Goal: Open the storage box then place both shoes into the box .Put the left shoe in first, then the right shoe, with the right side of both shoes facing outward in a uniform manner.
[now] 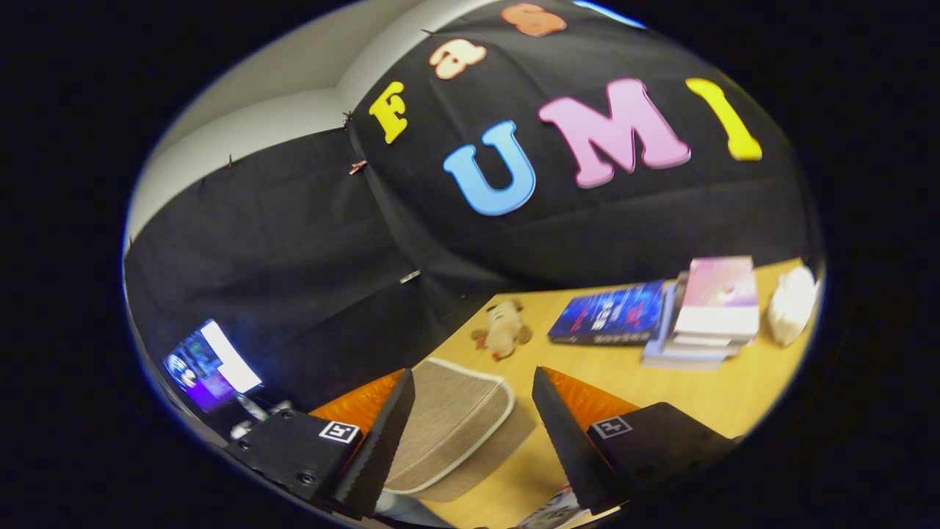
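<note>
Beige woven fabric with pale piping covers the storage box (448,426), lid down, sitting on the wooden desk (705,389) between and just beyond the fingers of the hand-held gripper (470,441), whose jaws stand apart on nothing. Farther back: small plush toy (503,328), blue book (609,314) with cover text too blurred to read, stack of books (709,312), white bundle (792,305).
</note>
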Demonstrator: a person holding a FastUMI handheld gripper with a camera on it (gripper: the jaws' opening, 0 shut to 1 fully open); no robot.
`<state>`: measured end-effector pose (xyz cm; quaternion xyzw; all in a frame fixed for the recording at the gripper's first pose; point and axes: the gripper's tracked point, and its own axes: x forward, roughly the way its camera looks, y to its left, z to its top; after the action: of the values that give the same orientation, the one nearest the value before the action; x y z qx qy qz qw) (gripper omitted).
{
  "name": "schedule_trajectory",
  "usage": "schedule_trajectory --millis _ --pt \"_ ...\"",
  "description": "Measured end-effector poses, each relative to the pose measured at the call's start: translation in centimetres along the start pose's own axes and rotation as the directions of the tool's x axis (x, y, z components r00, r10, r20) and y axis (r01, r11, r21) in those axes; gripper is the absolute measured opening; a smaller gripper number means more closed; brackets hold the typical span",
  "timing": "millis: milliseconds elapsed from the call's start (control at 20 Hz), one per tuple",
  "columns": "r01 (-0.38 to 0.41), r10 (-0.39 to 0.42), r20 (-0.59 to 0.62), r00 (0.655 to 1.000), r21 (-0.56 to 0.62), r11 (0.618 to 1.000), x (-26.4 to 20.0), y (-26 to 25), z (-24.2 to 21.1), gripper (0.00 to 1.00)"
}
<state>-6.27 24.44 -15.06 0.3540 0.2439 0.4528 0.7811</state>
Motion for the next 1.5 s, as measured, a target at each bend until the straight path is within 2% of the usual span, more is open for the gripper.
schedule_trajectory --millis 100,200,400,650,850,950,1050,1150,1250,1350,1400,1450,1500 --pt "-0.065 0.082 -0.090 0.993 0.172 0.983 1.2 0.1 -2.9 0.98" --pt "-0.088 0.144 -0.168 0.975 0.302 0.949 2.3 0.5 -5.7 0.98" --pt "-0.080 0.194 -0.249 0.949 0.406 0.910 2.9 -1.1 -11.2 0.98" --pt "-0.134 0.328 -0.236 0.915 0.589 0.797 2.9 0.0 -14.2 0.98" --pt "-0.149 0.405 -0.259 0.877 0.653 0.742 3.5 1.6 -16.1 0.96" --pt "-0.157 0.436 -0.237 0.868 0.701 0.696 3.6 1.7 -16.4 0.96" --pt "-0.141 0.445 -0.225 0.867 0.745 0.652 3.7 1.6 -16.4 0.79" --pt "-0.130 0.450 -0.225 0.864 0.765 0.631 3.0 1.6 -16.2 0.61" --pt "-0.117 0.418 -0.249 0.874 0.727 0.677 2.7 1.3 -16.7 0.52" --pt "-0.144 0.415 -0.213 0.884 0.722 0.677 2.2 1.7 -15.0 0.12" --pt "-0.171 0.418 -0.184 0.890 0.715 0.678 1.9 2.3 -13.9 0.06" --pt "-0.193 0.423 -0.156 0.893 0.714 0.672 1.4 3.0 -12.9 0.06" --pt "-0.200 0.415 -0.149 0.898 0.700 0.685 1.5 3.6 -12.2 0.06"
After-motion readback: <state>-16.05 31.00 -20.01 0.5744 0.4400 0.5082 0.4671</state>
